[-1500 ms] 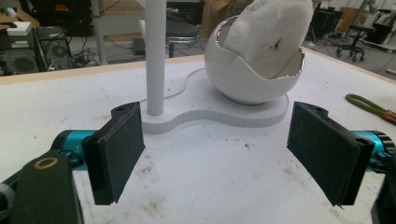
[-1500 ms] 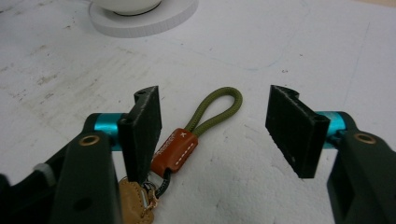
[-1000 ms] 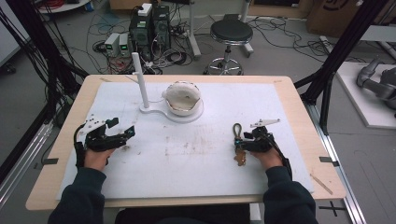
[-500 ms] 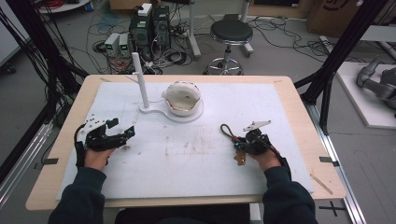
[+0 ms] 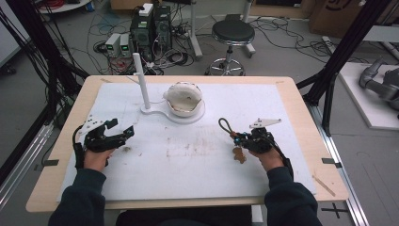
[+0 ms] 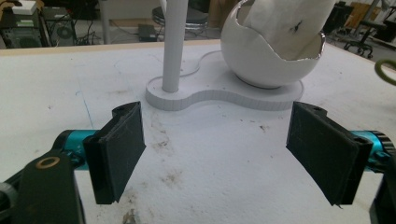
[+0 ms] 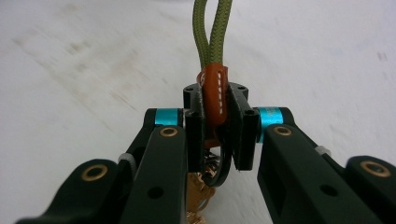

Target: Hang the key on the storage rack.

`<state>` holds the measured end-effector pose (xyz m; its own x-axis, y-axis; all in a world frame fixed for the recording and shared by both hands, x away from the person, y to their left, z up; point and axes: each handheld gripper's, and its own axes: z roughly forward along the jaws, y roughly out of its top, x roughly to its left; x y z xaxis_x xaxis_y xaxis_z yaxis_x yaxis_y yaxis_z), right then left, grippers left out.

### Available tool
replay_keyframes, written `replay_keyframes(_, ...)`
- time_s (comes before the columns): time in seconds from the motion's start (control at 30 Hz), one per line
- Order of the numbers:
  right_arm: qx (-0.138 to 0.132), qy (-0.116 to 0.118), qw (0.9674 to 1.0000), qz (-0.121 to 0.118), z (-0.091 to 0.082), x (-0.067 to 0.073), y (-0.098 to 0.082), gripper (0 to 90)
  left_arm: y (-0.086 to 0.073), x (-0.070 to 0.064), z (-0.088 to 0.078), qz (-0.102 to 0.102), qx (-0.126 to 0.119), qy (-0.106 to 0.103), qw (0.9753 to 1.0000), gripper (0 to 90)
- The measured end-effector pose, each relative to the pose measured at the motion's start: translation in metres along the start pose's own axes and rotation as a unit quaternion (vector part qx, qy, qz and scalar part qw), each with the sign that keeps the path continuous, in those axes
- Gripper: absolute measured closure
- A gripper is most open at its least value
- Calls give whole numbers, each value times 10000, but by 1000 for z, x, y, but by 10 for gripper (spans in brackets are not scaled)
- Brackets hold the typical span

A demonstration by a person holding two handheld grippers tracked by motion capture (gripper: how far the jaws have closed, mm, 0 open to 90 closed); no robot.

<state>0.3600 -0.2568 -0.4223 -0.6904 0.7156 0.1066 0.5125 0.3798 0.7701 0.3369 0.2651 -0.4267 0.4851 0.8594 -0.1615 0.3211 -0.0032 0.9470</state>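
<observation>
Table: a wooden top under a white mat, stained brown near the middle. Keep the work over the mat.

Stand: a flat white base with an upright white post at its left end, standing at the far middle of the mat. The post looks like the likely hanging point for the loop.

Bowl: a white egg-shaped bowl with a jagged rim, seated on the stand's right end, with crumpled white paper inside. Judged an obstacle; route the carry round its near side.

Left gripper: rests low on the mat at the left, aimed at the stand. Its jaws stand wide apart with nothing between them. Use it to steady the stand's base if the post tips.

Right gripper: at the right of the mat, its jaws have just been closing and now clamp the keyring's orange leather tab.

Keyring: an olive cord loop lies free ahead of the jaws, and brass-coloured keys trail behind on the mat. Step in hand, as judged: lifting. Raise straight up until the keys clear the mat, keep the loop leading, and hold the grip on the tab, not the cord.
</observation>
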Motion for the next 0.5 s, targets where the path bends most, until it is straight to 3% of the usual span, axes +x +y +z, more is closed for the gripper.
replay_keyframes(0.23,-623,243,9975,-250,5,19,27,794,0,7,-4,-81,-130,105,9998,190)
replay_keyframes(0.5,-896,619,9926,-539,34,46,78,794,0,9,-5,-91,-124,156,9998,190)
